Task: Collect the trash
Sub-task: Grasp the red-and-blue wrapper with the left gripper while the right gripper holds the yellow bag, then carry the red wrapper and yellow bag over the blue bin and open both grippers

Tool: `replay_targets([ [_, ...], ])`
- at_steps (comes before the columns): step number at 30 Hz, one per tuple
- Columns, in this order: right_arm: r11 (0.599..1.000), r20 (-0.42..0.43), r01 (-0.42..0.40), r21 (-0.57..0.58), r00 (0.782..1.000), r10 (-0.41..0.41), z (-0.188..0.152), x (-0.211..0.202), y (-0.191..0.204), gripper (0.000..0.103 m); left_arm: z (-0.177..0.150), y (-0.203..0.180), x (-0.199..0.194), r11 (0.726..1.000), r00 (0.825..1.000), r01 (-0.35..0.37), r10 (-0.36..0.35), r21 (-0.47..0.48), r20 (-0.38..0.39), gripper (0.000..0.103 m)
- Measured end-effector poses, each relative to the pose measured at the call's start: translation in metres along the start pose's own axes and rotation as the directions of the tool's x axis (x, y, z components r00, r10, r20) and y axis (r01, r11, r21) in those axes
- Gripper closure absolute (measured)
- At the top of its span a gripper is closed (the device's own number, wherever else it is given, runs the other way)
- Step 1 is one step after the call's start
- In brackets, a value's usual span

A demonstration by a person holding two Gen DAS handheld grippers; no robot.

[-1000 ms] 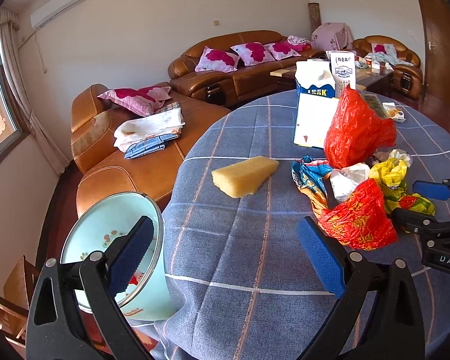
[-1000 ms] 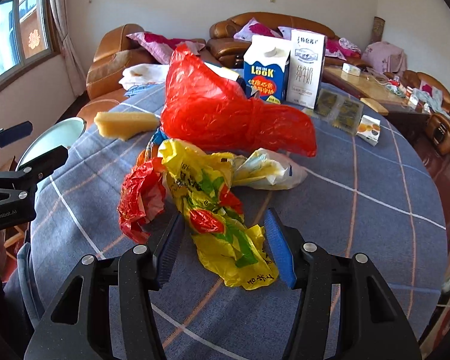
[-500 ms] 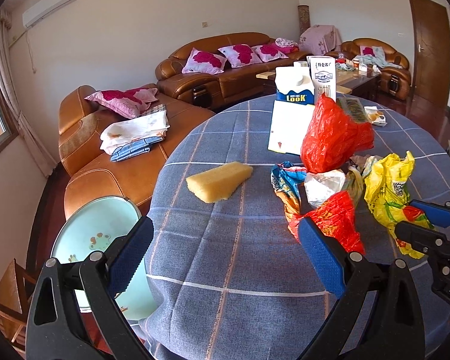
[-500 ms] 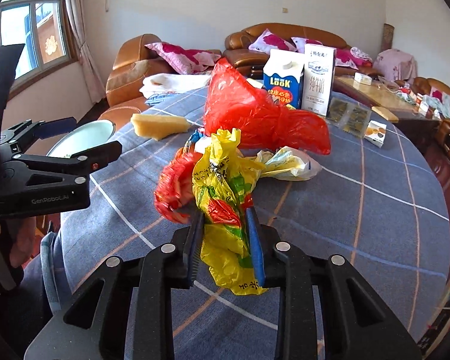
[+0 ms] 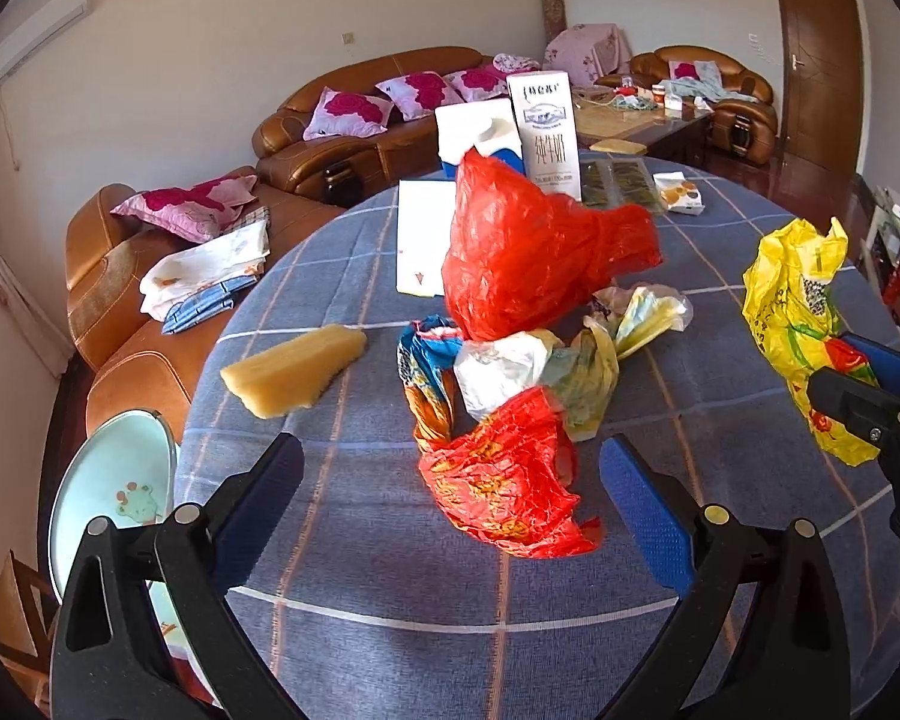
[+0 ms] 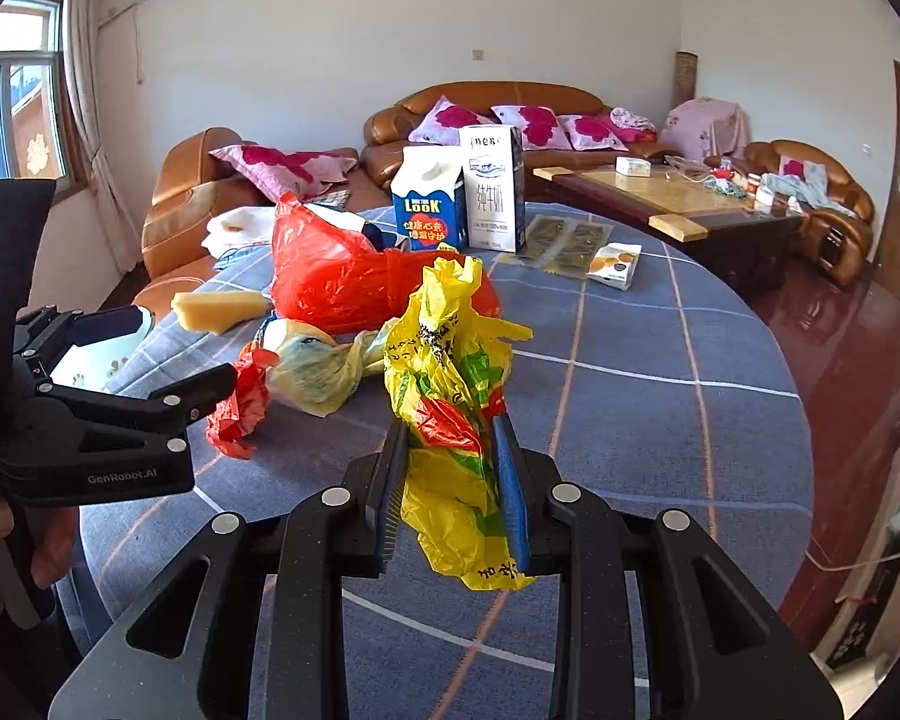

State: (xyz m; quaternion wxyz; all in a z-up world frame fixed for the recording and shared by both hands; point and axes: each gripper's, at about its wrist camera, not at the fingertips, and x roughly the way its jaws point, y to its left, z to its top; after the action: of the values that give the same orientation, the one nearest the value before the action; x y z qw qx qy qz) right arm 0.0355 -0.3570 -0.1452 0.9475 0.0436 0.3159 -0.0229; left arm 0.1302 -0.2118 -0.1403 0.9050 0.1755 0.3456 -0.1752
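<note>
Right tongs [image 6: 450,480] clenched on a crumpled yellow plastic bag [image 6: 450,396], lifted clear of the blue checked worktop [image 6: 660,420]; their jaws have just been closing on it. Left tongs [image 5: 450,480] spread wide, holding nothing, a red wrapper [image 5: 504,480] on the worktop between the fingers. Beyond: more crumpled wrappers [image 5: 546,360], big red bag [image 5: 528,258], two milk cartons [image 6: 459,198] farthest.

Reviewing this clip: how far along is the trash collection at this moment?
Early. Nothing looks binned yet; the pale green bin beside the table shows no bags inside, as far as visible. In hand: the right gripper is clamped on the yellow bag, lifted off the cloth. Left: the open left gripper frames the red wrapper; the big red bag and pale bags remain.
</note>
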Motion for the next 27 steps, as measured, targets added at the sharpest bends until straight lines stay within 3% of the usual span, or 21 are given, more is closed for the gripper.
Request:
replay_targets([
  [4, 1.0, -0.008, -0.006, -0.003, 1.0, 0.006, -0.003, 0.006, 0.001, 0.074, -0.005, 0.005, 0.012, 0.999, 0.998, 0.023, -0.024, -0.029, -0.05, 0.01],
  [7, 1.0, -0.006, -0.014, -0.009, 1.0, 0.014, -0.004, 0.007, 0.002, 0.074, -0.009, 0.012, 0.013, 0.996, 0.993, 0.08, -0.083, -0.044, -0.08, 0.049],
  [8, 1.0, -0.004, -0.017, -0.012, 1.0, 0.017, -0.004, 0.007, 0.003, 0.074, -0.011, 0.015, 0.012, 0.993, 0.99, 0.104, -0.108, -0.052, -0.086, 0.073],
  [11, 1.0, 0.007, -0.022, -0.019, 1.0, 0.022, -0.004, 0.004, 0.007, 0.074, -0.017, 0.023, 0.003, 0.991, 0.989, 0.121, -0.126, -0.06, -0.073, 0.092],
  [19, 0.999, 0.051, -0.042, -0.032, 0.998, 0.044, 0.0, -0.007, 0.018, 0.074, -0.022, 0.053, -0.03, 0.989, 0.994, 0.106, -0.106, -0.101, 0.005, 0.097],
  [27, 0.994, 0.071, -0.106, -0.03, 0.992, 0.108, 0.013, -0.002, 0.037, 0.074, -0.013, 0.083, -0.063, 0.99, 0.993, 0.021, -0.005, -0.14, 0.12, 0.097],
])
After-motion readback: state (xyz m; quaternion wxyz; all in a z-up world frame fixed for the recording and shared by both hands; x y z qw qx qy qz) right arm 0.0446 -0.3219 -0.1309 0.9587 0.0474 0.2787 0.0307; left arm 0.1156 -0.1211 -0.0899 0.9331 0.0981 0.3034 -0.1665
